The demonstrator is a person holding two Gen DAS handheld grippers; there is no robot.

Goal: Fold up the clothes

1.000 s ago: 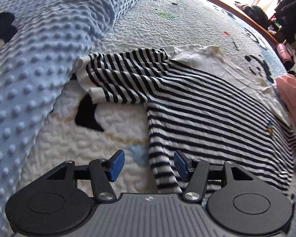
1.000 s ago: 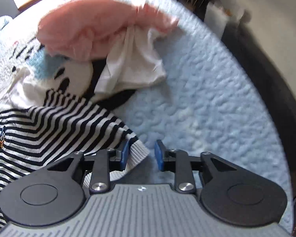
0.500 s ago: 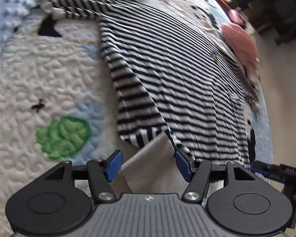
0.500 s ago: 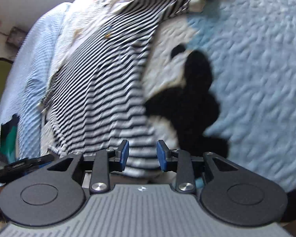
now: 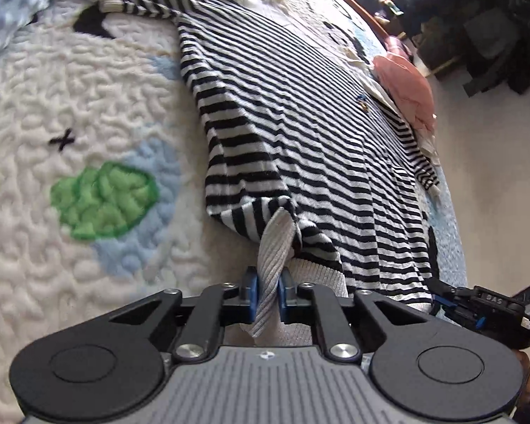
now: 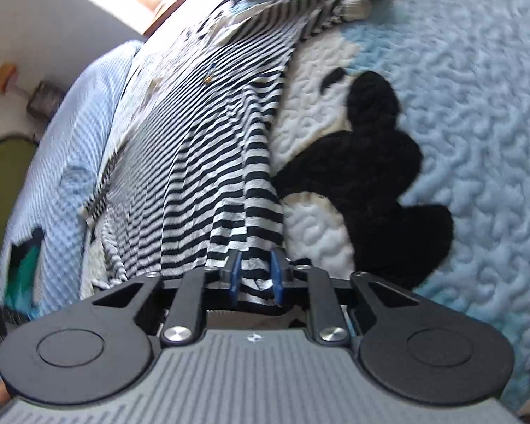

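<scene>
A black-and-white striped sweater [image 5: 300,113] lies spread on the quilted bed cover. My left gripper [image 5: 268,291] is shut on its white ribbed hem [image 5: 274,247] at the near left corner, lifting it slightly. My right gripper [image 6: 254,275] is shut on the striped fabric [image 6: 258,190] at the other hem corner. The right gripper also shows at the right edge of the left wrist view [image 5: 477,307]. The sweater's sleeves lie at the far end in both views.
A pink garment [image 5: 406,81] lies past the sweater near the bed's far edge. A blue dotted blanket [image 5: 21,3] is at the far left. The quilt has a green patch [image 5: 102,198] and a black panda shape [image 6: 367,176]. Dark clothes [image 5: 477,10] hang beyond the bed.
Both grippers moved from the sleeves to the hem end of the sweater. Both jaws were open; now each has closed on a hem corner.
</scene>
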